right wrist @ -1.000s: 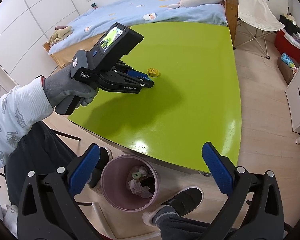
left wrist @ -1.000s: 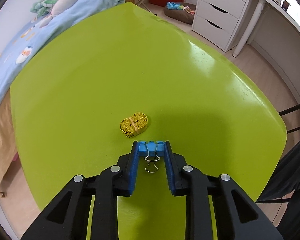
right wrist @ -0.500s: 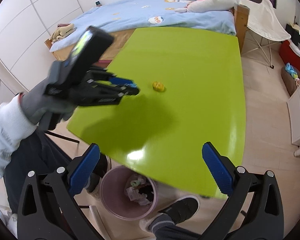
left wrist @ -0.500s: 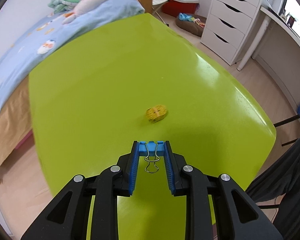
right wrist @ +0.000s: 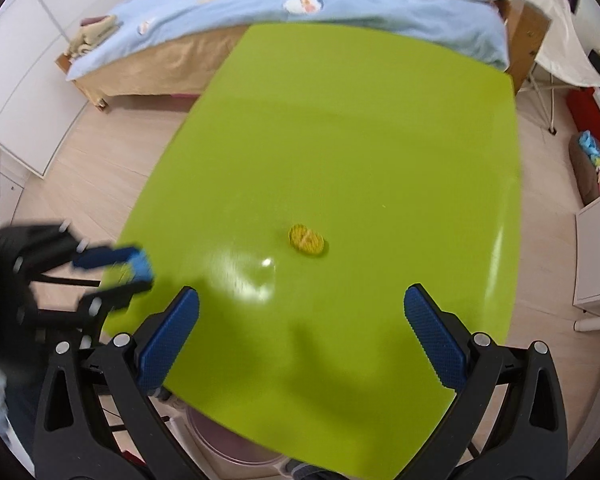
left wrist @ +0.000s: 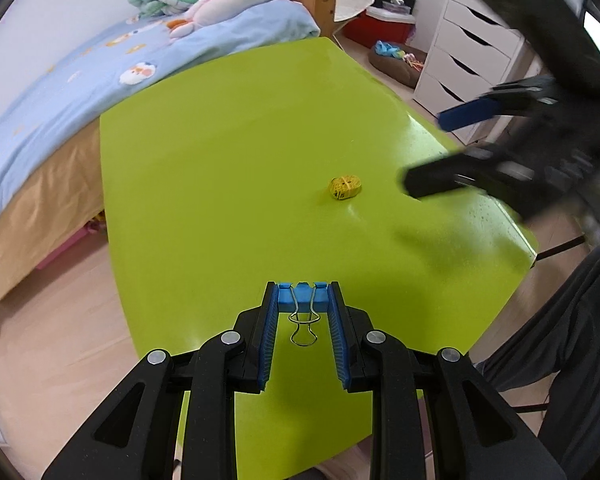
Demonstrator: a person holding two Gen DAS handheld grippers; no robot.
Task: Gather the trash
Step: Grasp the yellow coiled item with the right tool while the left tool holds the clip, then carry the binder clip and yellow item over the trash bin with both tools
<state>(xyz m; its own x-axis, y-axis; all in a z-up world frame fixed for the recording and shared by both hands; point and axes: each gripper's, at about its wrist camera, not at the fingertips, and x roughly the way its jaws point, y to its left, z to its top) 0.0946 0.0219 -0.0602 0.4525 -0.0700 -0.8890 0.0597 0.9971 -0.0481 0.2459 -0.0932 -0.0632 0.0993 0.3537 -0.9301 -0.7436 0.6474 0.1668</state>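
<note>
While above table, right hand-held gripper agape.

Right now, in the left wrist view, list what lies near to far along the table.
Left claw shut on a blue clip → yellow tape roll → table far edge → bed.

Both views brightly, evenly lit by daylight. Glare seen on green table: specular streaks near 6 o'clock of centre in right wrist view, sheen along edge at 3 o'clock. Soft shadow cast on tabletop at 4 o'clock in left wrist view. Right gripper heavily motion-blurred at 2–3 o'clock there; left gripper smeared at 9 o'clock in right wrist view. Strong fisheye bending and dark vignette noted at all rims. Own-camera fingers rendered sharp.
</note>
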